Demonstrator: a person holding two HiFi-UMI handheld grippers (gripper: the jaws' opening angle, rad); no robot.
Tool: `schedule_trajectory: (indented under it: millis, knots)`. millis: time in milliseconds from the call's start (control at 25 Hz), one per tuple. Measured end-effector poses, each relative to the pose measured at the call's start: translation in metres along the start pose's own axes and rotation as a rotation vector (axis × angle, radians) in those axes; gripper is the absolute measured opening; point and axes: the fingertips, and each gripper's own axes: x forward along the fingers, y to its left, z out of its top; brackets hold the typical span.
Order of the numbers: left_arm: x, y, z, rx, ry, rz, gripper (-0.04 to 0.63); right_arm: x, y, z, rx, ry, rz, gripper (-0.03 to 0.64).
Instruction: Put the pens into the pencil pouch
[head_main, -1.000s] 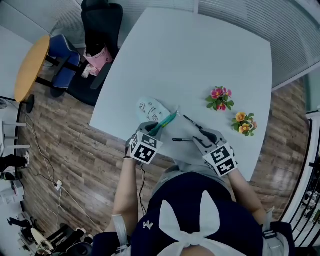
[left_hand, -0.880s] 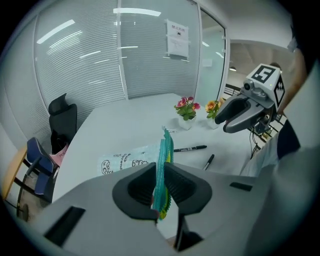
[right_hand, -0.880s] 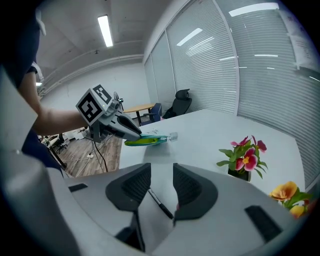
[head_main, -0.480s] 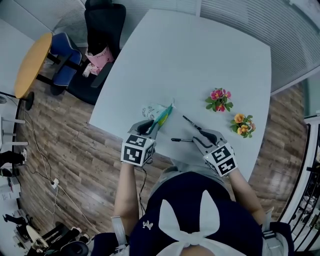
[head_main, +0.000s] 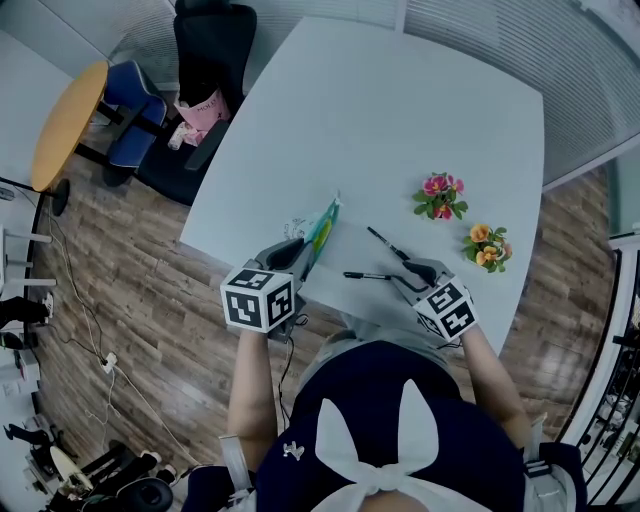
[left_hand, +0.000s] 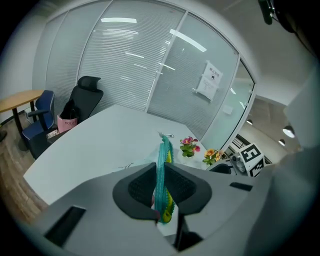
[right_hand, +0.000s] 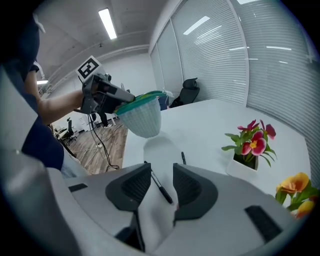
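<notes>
Left gripper (head_main: 299, 256) pinches the pencil pouch (head_main: 322, 227) by its teal zipper edge, raised at 10 o'clock from the right gripper (head_main: 399, 274), whose wide-apart jaws straddle 1 black pen (head_main: 364, 276).

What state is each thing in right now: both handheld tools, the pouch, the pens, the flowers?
Left gripper: jaws shut on the zipper edge of the pencil pouch.
Pencil pouch: held up off the table, hanging, mouth looks open.
Right gripper: jaws open, either side of the near pen.
Near pen: lying on the table, not gripped.
Far pen: lying on the table, untouched.
Pink flowers, orange flowers: upright.
</notes>
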Motion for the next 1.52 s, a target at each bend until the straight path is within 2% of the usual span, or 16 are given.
schedule_trajectory:
  millis: [360, 880, 1240, 1520]
  knots:
    - [0.000, -0.004, -0.011, 0.000, 0.012, -0.003, 0.061, 0.027, -0.008, -0.055, -0.059, 0.174, 0.007, 0.140]
    - [-0.004, -0.003, -0.013, -0.026, 0.015, -0.009, 0.061, 0.056, -0.014, -0.090, -0.038, 0.288, 0.018, 0.117]
    - [0.000, -0.001, -0.014, -0.029, 0.024, -0.011, 0.061, 0.057, -0.013, -0.094, -0.055, 0.292, 0.010, 0.068]
    - [0.002, 0.002, -0.015, -0.039, 0.029, -0.008, 0.061, 0.046, -0.008, -0.074, -0.066, 0.217, 0.013, 0.061]
